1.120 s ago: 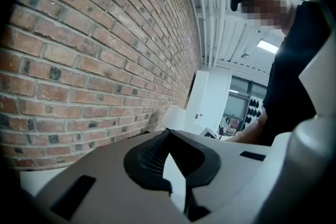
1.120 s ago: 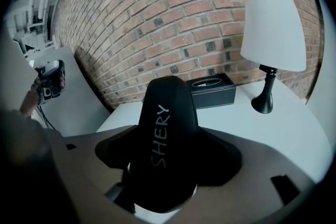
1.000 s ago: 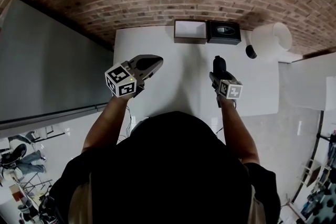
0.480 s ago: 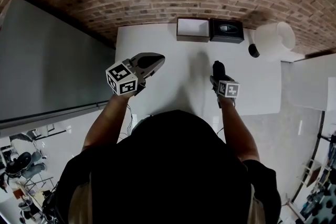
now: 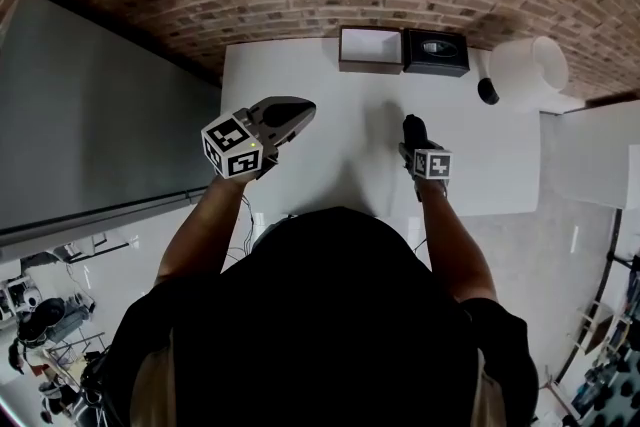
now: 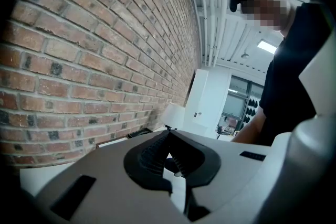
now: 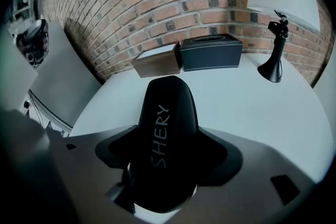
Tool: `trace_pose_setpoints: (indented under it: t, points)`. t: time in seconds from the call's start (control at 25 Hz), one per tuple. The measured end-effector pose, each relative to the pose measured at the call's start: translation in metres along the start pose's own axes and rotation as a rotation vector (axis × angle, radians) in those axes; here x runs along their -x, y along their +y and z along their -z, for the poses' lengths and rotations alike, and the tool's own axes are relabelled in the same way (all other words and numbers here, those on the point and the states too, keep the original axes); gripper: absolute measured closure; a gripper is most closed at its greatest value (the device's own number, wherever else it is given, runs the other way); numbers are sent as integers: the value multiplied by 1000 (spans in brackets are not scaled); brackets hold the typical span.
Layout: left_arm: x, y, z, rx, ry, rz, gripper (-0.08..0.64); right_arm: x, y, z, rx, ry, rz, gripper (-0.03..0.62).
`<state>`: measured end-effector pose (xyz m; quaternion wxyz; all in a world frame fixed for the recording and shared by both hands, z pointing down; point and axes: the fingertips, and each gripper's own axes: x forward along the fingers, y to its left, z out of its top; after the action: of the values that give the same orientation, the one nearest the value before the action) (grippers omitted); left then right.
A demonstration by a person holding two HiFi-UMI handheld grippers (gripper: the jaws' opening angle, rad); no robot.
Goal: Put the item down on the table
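Put-down step: R gripper clamps black oval hard case over white table (L gripper closed, empty); nxt: lower to contact, unclamp

The only readable word is "SHERY", in pale capital letters running lengthwise along the top of the black item clamped in the right tool. The marker cube on that tool shows black-and-white square patterns, with no letters or numbers.
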<state>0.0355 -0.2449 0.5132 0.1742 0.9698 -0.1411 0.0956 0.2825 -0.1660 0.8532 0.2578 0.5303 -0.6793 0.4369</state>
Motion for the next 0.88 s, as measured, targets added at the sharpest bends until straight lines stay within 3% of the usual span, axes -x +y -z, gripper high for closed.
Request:
trace_pose_setpoints:
  t: [0.88]
  points:
    - [-8, 6, 8, 13, 28, 7, 545, -30, -27, 46, -47, 99, 40, 242]
